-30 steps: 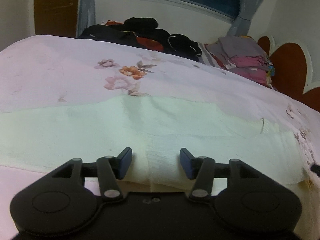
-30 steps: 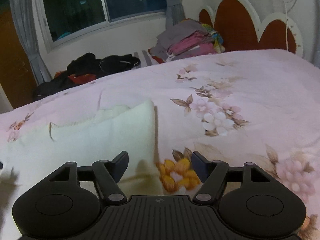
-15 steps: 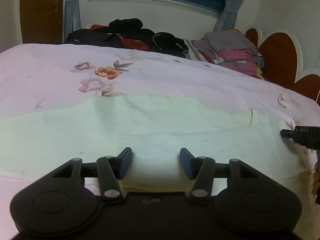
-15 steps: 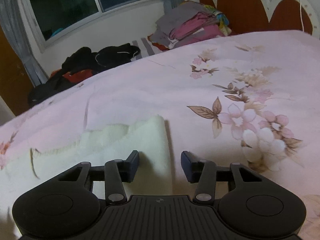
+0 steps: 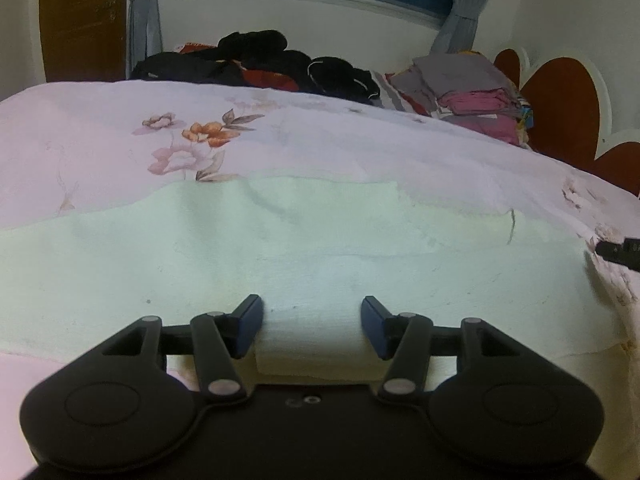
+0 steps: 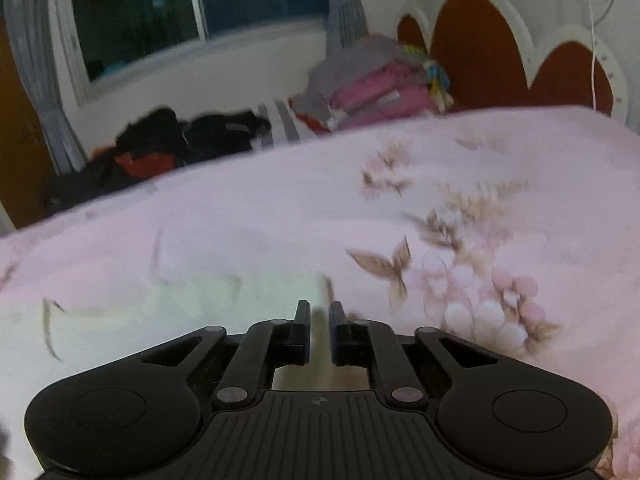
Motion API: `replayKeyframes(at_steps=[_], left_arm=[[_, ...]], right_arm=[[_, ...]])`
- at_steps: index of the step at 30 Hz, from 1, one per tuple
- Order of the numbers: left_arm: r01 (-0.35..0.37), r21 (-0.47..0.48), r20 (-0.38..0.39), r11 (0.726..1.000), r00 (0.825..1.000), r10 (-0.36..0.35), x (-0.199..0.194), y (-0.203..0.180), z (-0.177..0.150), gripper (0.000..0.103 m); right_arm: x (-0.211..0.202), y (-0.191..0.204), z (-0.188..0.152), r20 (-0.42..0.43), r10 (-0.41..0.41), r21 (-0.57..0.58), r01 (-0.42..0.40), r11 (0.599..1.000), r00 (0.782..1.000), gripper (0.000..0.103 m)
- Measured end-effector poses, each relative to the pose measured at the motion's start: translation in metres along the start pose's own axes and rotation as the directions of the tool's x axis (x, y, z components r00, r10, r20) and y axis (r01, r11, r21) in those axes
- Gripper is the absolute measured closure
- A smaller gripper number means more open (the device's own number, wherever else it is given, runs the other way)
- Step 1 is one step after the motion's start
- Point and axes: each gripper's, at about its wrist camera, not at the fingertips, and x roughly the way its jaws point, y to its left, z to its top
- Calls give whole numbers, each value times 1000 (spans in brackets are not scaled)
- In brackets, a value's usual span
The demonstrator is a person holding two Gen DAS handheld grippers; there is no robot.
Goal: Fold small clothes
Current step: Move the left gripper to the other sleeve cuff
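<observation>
A pale cream small garment (image 5: 304,256) lies spread flat on the pink floral bedspread (image 5: 360,148). My left gripper (image 5: 311,330) is open, its jaws on either side of the garment's near edge. In the right wrist view the same garment (image 6: 168,312) lies to the left, blurred. My right gripper (image 6: 319,332) has its jaws nearly together on the garment's right near corner. The tip of the right gripper shows at the right edge of the left wrist view (image 5: 624,251).
A heap of dark clothes (image 5: 256,60) and a stack of folded pink and grey clothes (image 5: 472,92) lie along the far side of the bed under the window. A brown and white headboard (image 6: 520,60) stands on the right.
My right gripper has closed from wide open onto the garment's right corner. My left gripper stayed open and moved closer over the garment's near edge.
</observation>
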Motion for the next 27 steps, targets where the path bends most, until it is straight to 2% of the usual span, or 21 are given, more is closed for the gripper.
replayKeyframes(at_steps=[2,4,6,8,11,14,16,18,22,27], left_arm=[[-9,14,-14,1000,1000,9,5,-2,-1,48],[-26,35,-26,999,999,27,11,-3,-4,42],[-25,44,-20,999,999,26,13,-1,-5,40],[-25,36,-30,999,999,26,11,0,-4,41],[-16,-4,-32,1000,999,16,2,5,-1,42],[-27,-23,-41,999,999,26,-3,13,-2,42],[-28,-40,-44,999,999,26,-10,20,-3,42],[-36,-59,-40,998,999,33,-19,29,-2,41],[-51,-117,-36,992,998,47,-39,53,0,40],[-83,-150,-16,985,997,81,-61,81,-4,40]], right_arm=[[4,11,2,-12,18,-26,-18,1000,1000,81],[16,19,-1,-46,11,-51,-13,999,999,70],[29,20,-10,-95,-17,-75,10,997,995,70],[26,22,-11,-86,-27,-86,20,996,996,70],[9,26,-7,-65,18,-50,-21,999,998,69],[-5,43,-21,-73,44,-111,-52,992,996,69],[2,53,-31,-124,22,-161,-42,986,992,69],[-2,57,-35,-116,8,-168,-27,985,993,69],[-22,73,-33,-101,76,-140,-90,986,992,69],[-34,124,-47,-132,169,-176,-191,966,977,69]])
